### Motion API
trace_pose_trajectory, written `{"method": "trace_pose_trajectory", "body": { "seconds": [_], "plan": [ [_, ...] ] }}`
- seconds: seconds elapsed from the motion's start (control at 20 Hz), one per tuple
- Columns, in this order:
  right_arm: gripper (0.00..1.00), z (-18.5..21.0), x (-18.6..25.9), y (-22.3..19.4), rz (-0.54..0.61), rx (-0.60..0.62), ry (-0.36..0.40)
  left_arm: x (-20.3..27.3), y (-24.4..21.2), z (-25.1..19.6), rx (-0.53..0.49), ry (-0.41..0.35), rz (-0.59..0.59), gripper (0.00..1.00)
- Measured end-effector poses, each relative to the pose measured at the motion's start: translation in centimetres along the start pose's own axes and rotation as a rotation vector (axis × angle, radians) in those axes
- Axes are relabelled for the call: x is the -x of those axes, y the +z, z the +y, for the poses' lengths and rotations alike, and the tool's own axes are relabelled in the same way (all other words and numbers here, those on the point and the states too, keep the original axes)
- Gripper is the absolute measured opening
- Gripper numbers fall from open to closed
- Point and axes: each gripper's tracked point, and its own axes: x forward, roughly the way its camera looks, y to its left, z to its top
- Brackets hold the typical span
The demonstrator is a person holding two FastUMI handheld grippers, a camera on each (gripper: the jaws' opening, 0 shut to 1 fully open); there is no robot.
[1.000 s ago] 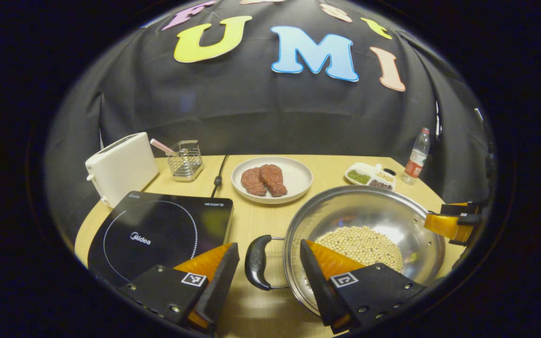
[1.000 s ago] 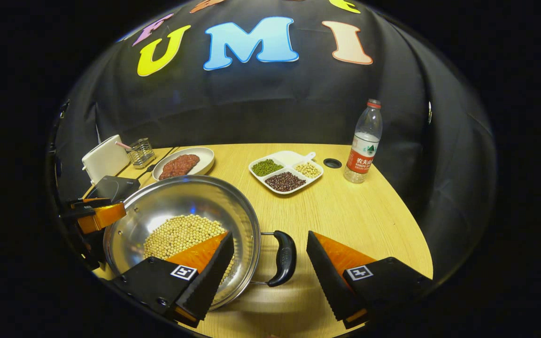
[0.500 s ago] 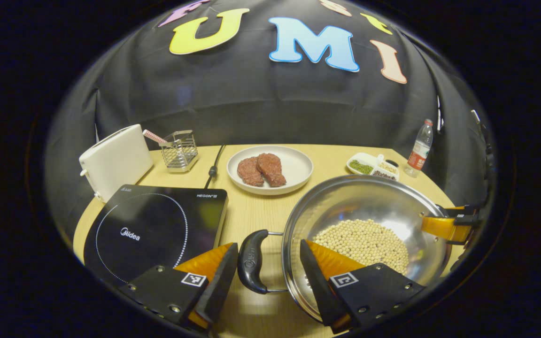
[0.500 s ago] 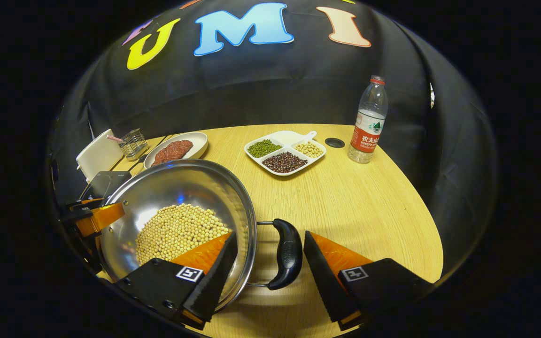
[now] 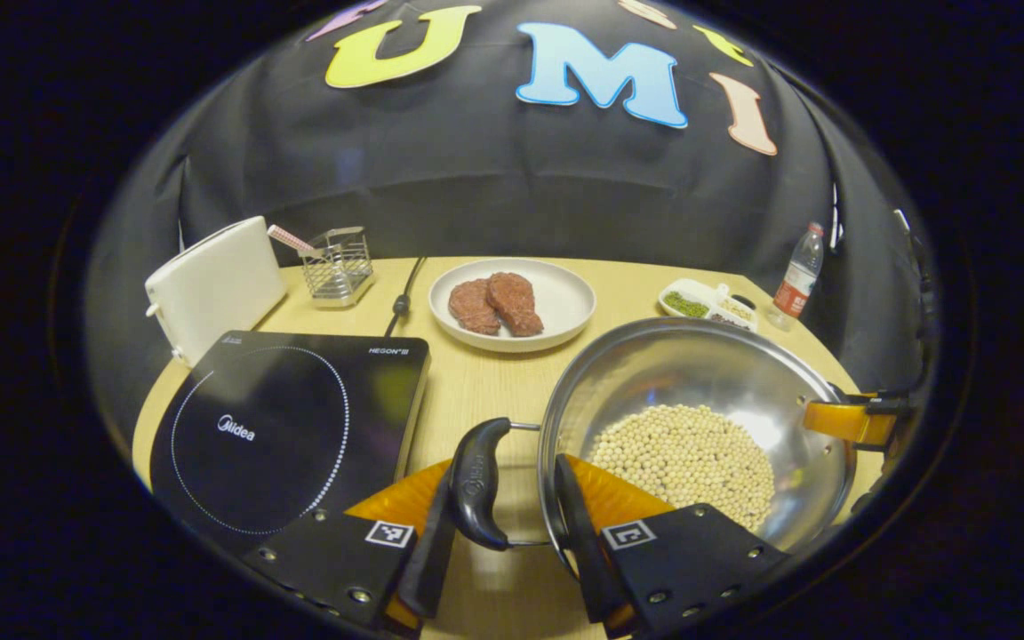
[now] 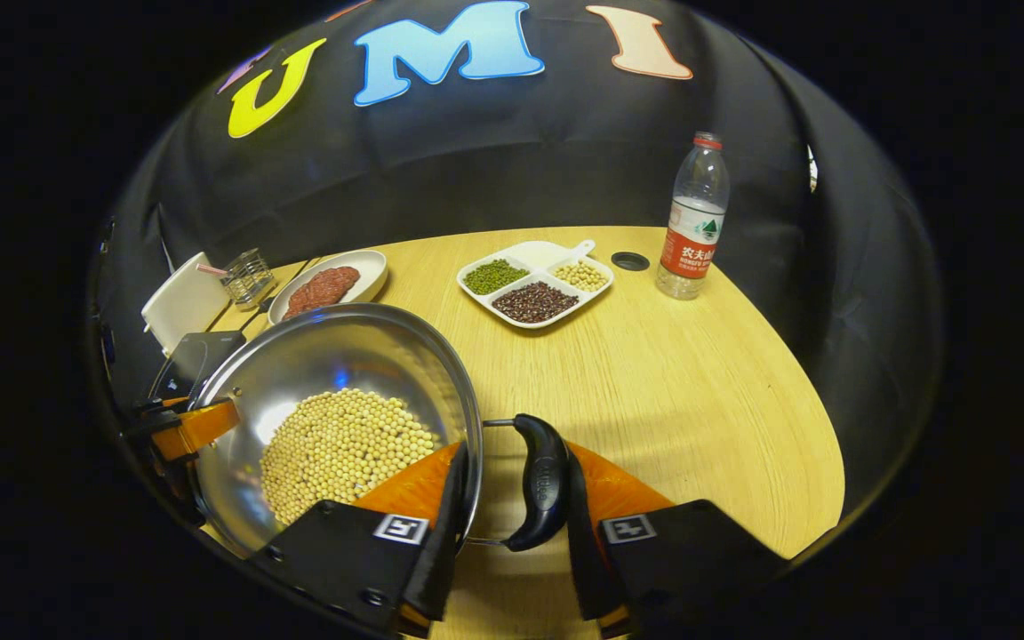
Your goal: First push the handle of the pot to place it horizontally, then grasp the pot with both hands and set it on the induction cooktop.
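A steel pot [image 5: 699, 373] holding soybeans [image 5: 685, 453] sits on the wooden table, right of the black induction cooktop [image 5: 281, 427]. My left gripper [image 5: 508, 471] is shut on the pot: one finger presses the outside of the black left handle [image 5: 476, 480], the other lies against the rim's inner side. My right gripper [image 6: 515, 455] clamps the right handle [image 6: 540, 480] and rim the same way. In the left gripper view, the right gripper [image 5: 850, 420] shows at the pot's far rim. In the right gripper view, the left gripper [image 6: 194, 427] shows at the opposite rim. The handles lie level, left and right.
Behind the cooktop stand a white toaster [image 5: 210, 284] and a wire basket [image 5: 334, 267]. A power cable [image 5: 401, 307] runs back. A plate of meat [image 5: 556, 311] lies behind the pot. A divided dish of beans [image 6: 534, 284] and a water bottle [image 6: 694, 222] stand at the far right.
Both grippers have gone from wide open around the handles to shut on them, each with one finger over the pot's rim. Both have moved slightly forward.
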Motion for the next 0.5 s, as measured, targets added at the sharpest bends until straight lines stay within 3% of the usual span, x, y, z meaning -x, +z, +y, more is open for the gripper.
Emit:
{"method": "trace_pose_trajectory", "body": {
  "seconds": [0.05, 0.15, 0.5],
  "plan": [
    [0.55, -0.1, 0.0, 0.0, 0.000, -0.005, 0.001, 0.0, -0.1, 0.0, -0.002, 0.001, 0.002, 0.61],
    [0.48, 0.0, 0.2, 0.1, 0.010, -0.011, 0.017, 0.1, 0.1, 0.0, 0.008, 0.002, 0.005, 0.58],
    [0.47, 0.0, 1.6, 0.8, 0.002, 0.019, 0.015, 1.2, 0.5, 0.0, 0.026, 0.007, 0.002, 0.56]
  ]
}}
